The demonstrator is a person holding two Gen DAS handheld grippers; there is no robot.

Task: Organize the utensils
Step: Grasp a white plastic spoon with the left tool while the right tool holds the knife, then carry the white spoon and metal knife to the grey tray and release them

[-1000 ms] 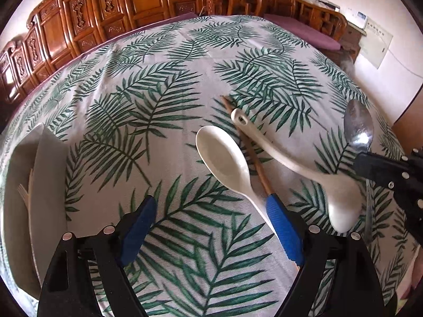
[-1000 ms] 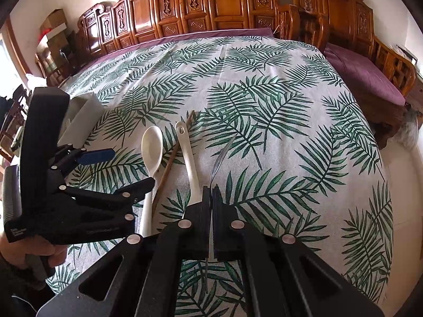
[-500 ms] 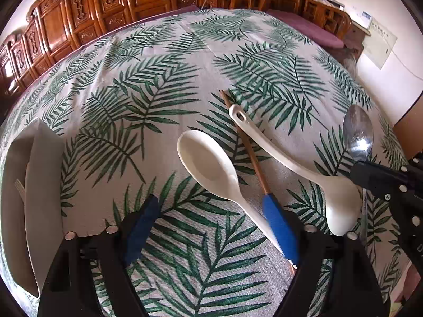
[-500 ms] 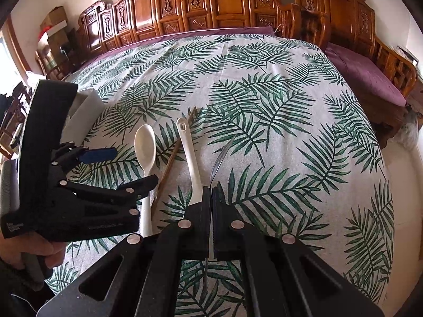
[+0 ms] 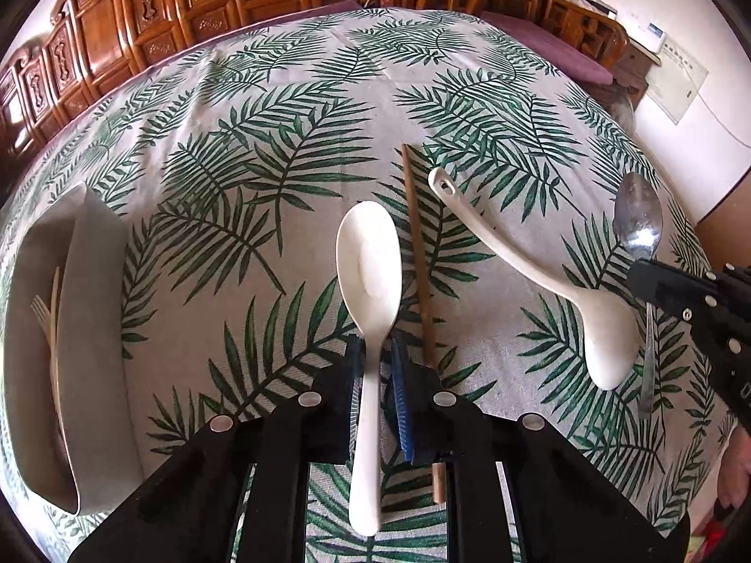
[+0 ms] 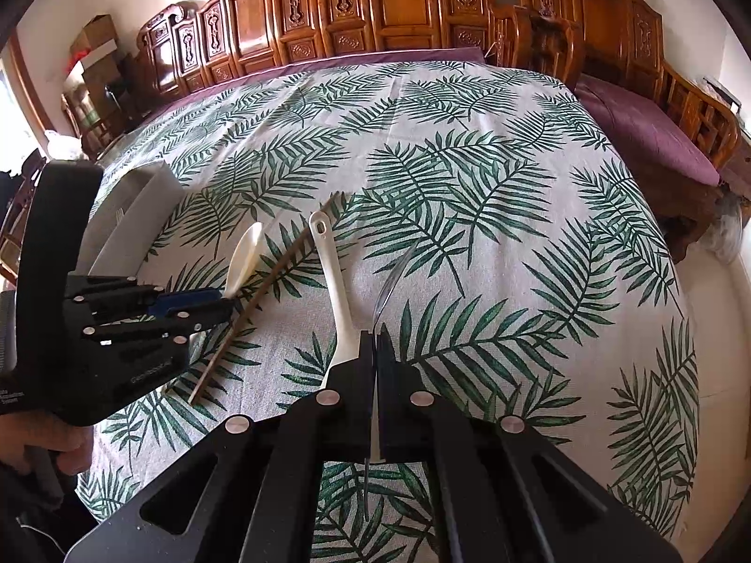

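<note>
On the table, a leaf-print cloth (image 5: 291, 150) covers the whole top, and carved wooden chairs (image 6: 385, 4) stand along its far side. At the left edge of the cloth stands a grey utensil tray (image 5: 94, 309) with a fork (image 5: 42, 316) inside it. The left gripper (image 5: 375, 361) is closing its jaws around the handle of a white plastic spoon (image 5: 370, 262); the blue pads (image 5: 402, 403) stand at both sides of the handle. The right gripper (image 6: 375, 342) has its jaws fully together on the thin handle of a metal spoon (image 5: 639, 216). Between the two spoons lie a white ceramic ladle (image 5: 540, 277) and, just beside the plastic spoon, a single wooden chopstick (image 5: 420, 253).
</note>
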